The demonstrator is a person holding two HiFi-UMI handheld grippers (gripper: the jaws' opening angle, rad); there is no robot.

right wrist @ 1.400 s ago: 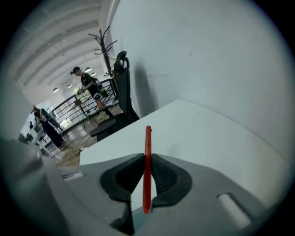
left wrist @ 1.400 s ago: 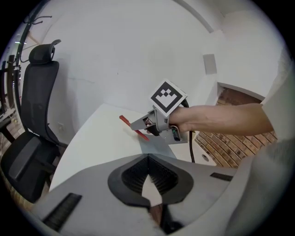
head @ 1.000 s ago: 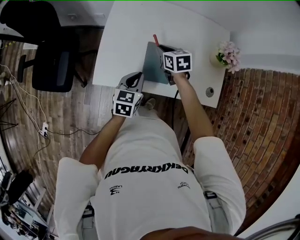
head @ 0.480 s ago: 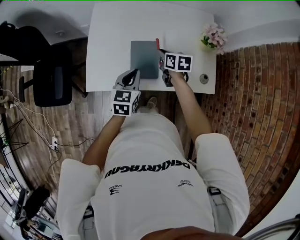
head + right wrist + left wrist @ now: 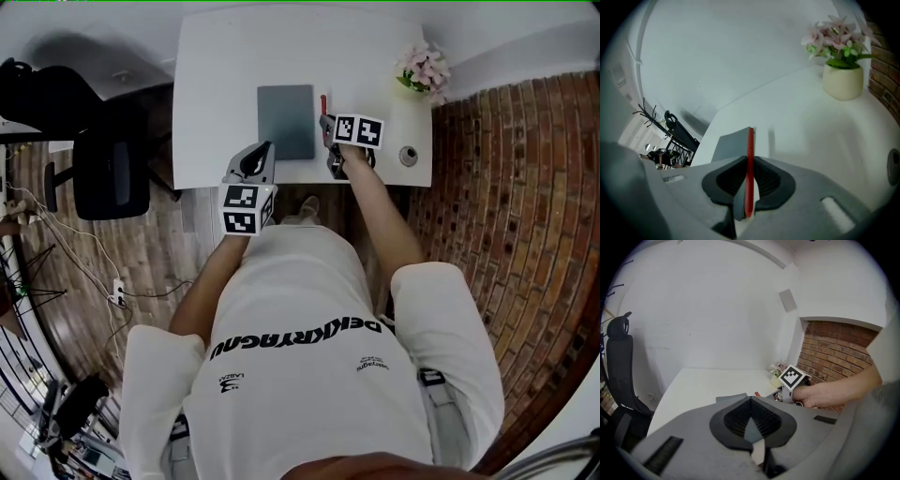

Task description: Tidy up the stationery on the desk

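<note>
Red pen is the piece of stationery I have in hand. In the head view it sticks out of my right tongs toward the top of the frame, just beside the right edge of the grey pad. That pad lies flat in the middle of the white bench. My left tongs hang at the bench's near edge, below the pad's lower left corner and apart from it. A pot of pink flowers stands at the bench's upper right corner, and a round grommet sits in the bench top just right of my right tongs. A black chair stands on the wooden floor at the left.

In the left gripper view my left tongs are pressed together with nothing between them. Past them, a corner of the pad, a sliver of the red pen and my right tongs show right of centre. The flowers are just behind, and a brick wall fills the right.

In the right gripper view my right tongs pinch the red pen. It stands upright in the frame between the pads, its far end over the pad's right corner. I cannot tell whether it touches the bench. The flowers sit at the upper right.
</note>
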